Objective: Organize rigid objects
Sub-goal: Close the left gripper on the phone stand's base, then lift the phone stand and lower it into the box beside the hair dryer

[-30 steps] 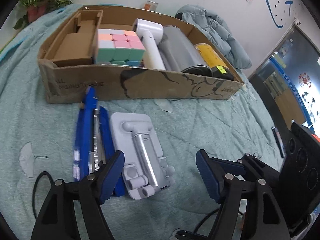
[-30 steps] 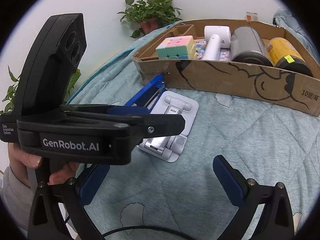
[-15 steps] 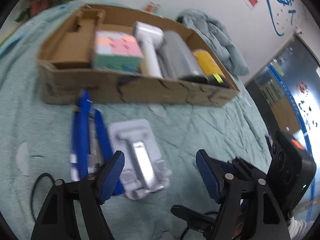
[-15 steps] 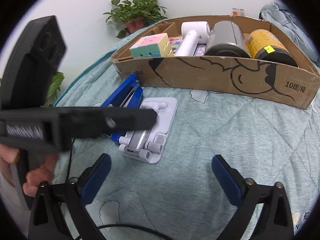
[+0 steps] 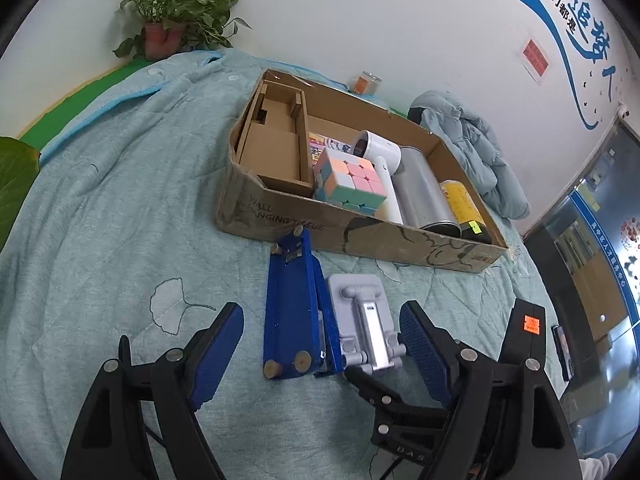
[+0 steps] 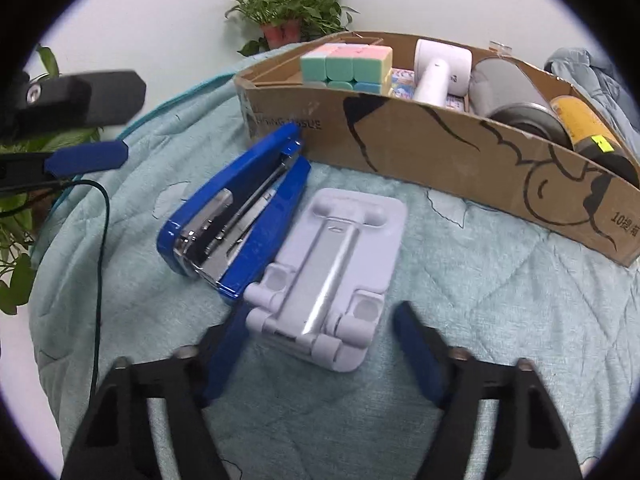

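A blue stapler (image 5: 294, 304) (image 6: 240, 216) and a grey folded phone stand (image 5: 366, 320) (image 6: 324, 268) lie side by side on the teal quilt, in front of a cardboard box (image 5: 360, 236) (image 6: 440, 152). My right gripper (image 6: 320, 352) is low over the stand's near end. Its jaws are closing with that end between the fingertips, but a gap still shows on the right side. My left gripper (image 5: 320, 346) hovers above and behind both objects with its jaws opening and nothing held. One of its blue pads (image 6: 86, 158) shows at the left of the right wrist view.
The box holds a pastel cube (image 5: 350, 182), a white handheld device (image 5: 380, 152), a silver can (image 5: 424, 196), a yellow can (image 5: 460, 204) and a smaller carton (image 5: 276, 148). A potted plant (image 5: 172, 12) and a bundled jacket (image 5: 472, 148) sit beyond. A black cable (image 6: 102, 240) trails at left.
My right gripper has dropped toward the phone stand and its jaws have narrowed around the near end. My left gripper has pulled back and up, so more of the bed shows.
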The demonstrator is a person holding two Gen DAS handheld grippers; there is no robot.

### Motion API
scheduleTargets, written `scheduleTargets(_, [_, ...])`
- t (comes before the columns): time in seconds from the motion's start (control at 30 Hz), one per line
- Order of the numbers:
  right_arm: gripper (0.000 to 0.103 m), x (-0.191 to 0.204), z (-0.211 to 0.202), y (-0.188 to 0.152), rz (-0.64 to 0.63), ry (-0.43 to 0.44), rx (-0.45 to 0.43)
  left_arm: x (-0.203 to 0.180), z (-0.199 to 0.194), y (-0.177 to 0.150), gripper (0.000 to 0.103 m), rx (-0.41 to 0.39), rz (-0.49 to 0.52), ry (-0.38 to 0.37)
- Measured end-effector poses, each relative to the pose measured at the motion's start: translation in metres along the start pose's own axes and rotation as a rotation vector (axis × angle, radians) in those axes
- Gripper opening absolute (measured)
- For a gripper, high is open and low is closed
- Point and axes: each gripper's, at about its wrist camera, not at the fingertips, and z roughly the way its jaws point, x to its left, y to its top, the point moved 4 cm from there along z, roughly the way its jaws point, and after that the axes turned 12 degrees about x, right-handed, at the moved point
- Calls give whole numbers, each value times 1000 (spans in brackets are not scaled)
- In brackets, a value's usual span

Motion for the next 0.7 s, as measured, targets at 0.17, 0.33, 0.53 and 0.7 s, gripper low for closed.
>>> scheduleTargets(0.17, [58, -19, -9, -11, 58, 32, 4, -24, 8, -4, 80, 19, 37, -66])
scheduleTargets(0.33, [58, -48, -24, -33, 179, 120, 5, -61, 25, -20, 80, 113, 89, -192])
scheduleTargets(0.53, [58, -70, -35, -53, 364, 297, -6, -98, 76, -43, 72, 290, 123, -276])
scheduleTargets(0.7, [58, -69, -35, -59, 392, 375, -3, -105, 105, -50, 51, 362, 89, -299])
